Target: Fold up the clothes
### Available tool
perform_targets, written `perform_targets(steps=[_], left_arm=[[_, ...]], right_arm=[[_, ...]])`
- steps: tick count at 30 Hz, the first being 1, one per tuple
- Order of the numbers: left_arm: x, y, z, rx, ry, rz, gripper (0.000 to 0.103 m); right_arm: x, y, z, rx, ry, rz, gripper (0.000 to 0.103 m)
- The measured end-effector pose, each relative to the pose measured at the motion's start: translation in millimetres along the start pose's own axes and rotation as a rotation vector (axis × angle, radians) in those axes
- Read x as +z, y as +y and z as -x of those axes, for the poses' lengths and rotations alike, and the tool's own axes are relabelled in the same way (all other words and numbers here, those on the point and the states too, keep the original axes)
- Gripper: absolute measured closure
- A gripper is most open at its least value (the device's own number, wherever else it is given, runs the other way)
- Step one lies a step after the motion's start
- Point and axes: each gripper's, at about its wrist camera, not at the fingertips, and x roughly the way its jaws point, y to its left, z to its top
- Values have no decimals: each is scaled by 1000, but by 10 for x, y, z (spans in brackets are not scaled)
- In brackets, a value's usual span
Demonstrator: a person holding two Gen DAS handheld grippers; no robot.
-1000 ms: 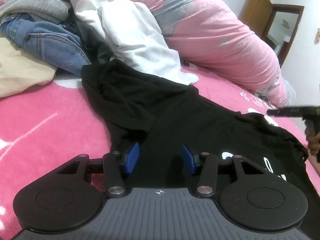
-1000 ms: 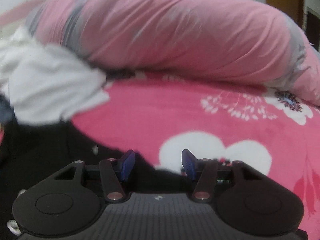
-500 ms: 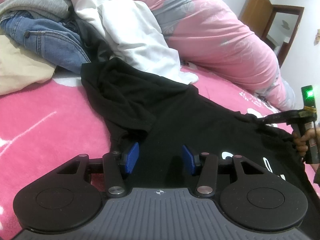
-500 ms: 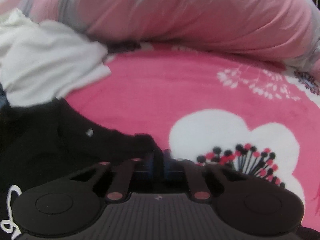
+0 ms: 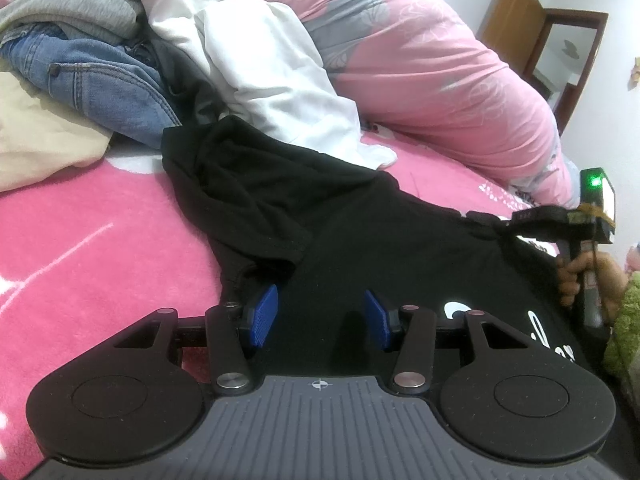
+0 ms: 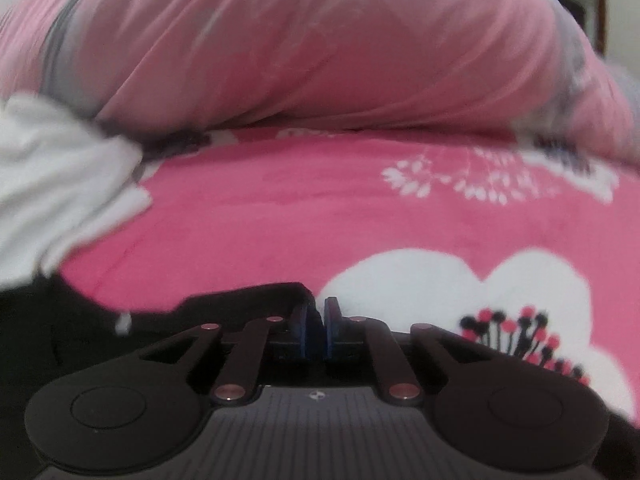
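We see a bed under a bright pink blanket (image 5: 92,240) printed with white flowers; one big white bloom (image 6: 460,292) with black and red stamens lies close in the right wrist view, and a spray of small white leaves (image 6: 448,184) sits farther back. Along the far side of the bed a rolled pale pink duvet (image 5: 432,80) with grey patches bulges high. Beyond it, in the left wrist view, we find a brown wooden door (image 5: 516,20) beside a dark-framed mirror (image 5: 568,52) against a white wall (image 5: 616,92). At the right edge something fuzzy and green (image 5: 626,320) shows, too cropped to identify.
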Motion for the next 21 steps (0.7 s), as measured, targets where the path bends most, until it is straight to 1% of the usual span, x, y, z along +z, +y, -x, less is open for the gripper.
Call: perform_targets(steps=[1,2,4,6,8,11,13,15,17,19,20,21], left_arm=[[1,3,2,-2,-1,2,55],[2,7,5,-4,-3,5,55],[9,25,21,-14,-11,18,55],[24,53,64,-22,-34,40,55],[43,85,120,-27,-65,63,55],[95,119,225,-8,-111,69,54],[125,149,277,27,-122,62,54],[152,236,308,60,-116,85,54],[189,405,335,73,-108,159,54],[228,618,358,82,-106,258,55],[246,722,370,87,-105,306,55],[256,811,383,97,-105,342,55]], right_arm=[[31,-101,25,37,12,-78,80],[57,-207,52,75,25,-158,65],[95,-393,131,130,41,-293,51],[123,-510,238,145,42,-377,48],[157,-565,379,121,29,-424,44],[226,-478,630,98,-4,-429,44],[268,-229,807,126,-23,-362,44],[250,253,948,187,-25,-196,44],[180,794,1067,252,-24,-1,45],[-73,1350,1107,312,-22,207,46],[-211,1621,1120,339,-20,309,50],[-349,1892,1134,367,-19,410,51]])
